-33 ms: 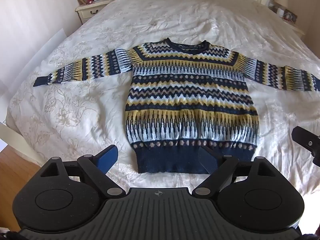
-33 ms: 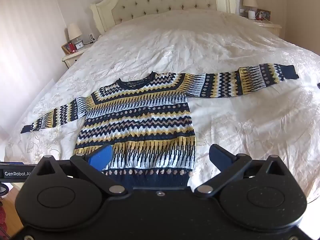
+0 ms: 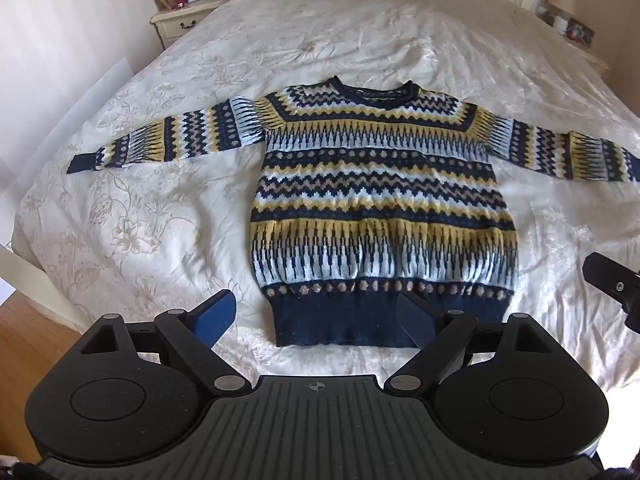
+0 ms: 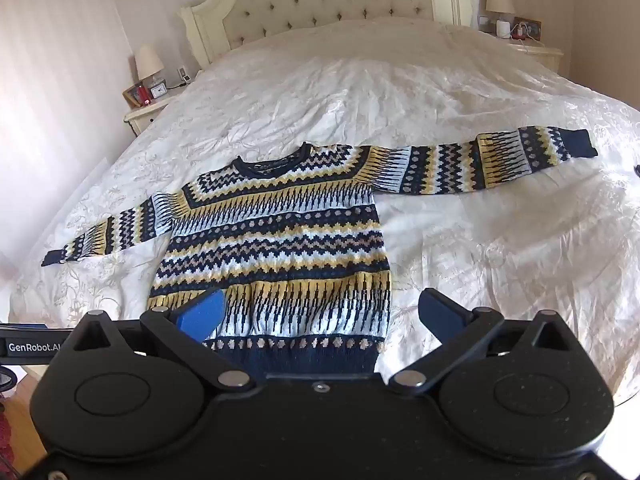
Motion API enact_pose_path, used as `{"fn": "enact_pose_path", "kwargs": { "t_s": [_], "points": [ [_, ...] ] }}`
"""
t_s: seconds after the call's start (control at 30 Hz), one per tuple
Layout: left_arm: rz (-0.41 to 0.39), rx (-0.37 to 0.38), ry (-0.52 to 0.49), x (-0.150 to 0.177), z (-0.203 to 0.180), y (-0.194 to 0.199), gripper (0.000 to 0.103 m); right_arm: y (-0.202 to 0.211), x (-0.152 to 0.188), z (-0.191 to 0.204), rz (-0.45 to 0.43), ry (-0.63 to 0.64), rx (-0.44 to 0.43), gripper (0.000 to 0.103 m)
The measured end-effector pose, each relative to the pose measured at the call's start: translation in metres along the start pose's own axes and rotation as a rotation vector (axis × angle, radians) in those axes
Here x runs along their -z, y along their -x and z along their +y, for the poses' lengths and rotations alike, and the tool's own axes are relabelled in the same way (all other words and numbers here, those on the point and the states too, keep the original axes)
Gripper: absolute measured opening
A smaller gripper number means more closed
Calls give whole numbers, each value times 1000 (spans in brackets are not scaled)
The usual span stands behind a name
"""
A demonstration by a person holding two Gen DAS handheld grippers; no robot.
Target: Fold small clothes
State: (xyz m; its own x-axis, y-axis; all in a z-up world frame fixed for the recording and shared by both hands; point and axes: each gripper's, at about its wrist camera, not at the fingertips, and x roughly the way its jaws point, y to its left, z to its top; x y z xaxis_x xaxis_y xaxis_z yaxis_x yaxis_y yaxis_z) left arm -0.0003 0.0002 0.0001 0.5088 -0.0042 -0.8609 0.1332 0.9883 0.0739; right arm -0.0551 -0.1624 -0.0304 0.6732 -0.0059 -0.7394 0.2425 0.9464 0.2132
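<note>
While both grippers hang above the foot of the bed (image 3: 360,40), a patterned sweater (image 3: 380,200) lies flat and face up on the cream floral quilt (image 3: 140,220), neckline toward the headboard (image 4: 332,4) and navy hem (image 3: 344,320) toward the cameras. Its 2 sleeves are stretched straight out to either side, each ending in a navy cuff; the left cuff (image 3: 82,163) rests near the bed's left edge, and the right cuff (image 4: 580,143) reaches toward the right edge. No part of the sweater is folded.

Left gripper (image 3: 316,316): jaws wide apart and empty, tilted steeply down. In the left wrist view its 2 blue pads (image 3: 214,316) frame the hem, one over bare quilt just left of the hem's corner, the other over the hem's right half. Whether either pad touches the fabric cannot be told.

Right gripper (image 4: 326,312): jaws wide apart and empty. In the right wrist view its left pad (image 4: 202,314) overlaps the sweater's lower body, and the other sits over bare quilt to the right of the hem. A dark part of this gripper shows at the right edge of the left wrist view.

Background: 2 nightstands flank the headboard, each with a lamp (image 4: 149,62); the left nightstand (image 3: 182,20) also carries a small clock and a red item. Wooden floor (image 3: 24,344) shows at the lower left.
</note>
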Motion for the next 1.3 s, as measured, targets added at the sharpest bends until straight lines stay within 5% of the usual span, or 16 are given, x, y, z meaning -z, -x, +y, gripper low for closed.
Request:
{"fn": "enact_pose_path", "kwargs": {
  "t_s": [1.3],
  "points": [
    [13,-19,-9,-1,1,-3,88,-14,1,9,71,14,-5,102]
  ]
}}
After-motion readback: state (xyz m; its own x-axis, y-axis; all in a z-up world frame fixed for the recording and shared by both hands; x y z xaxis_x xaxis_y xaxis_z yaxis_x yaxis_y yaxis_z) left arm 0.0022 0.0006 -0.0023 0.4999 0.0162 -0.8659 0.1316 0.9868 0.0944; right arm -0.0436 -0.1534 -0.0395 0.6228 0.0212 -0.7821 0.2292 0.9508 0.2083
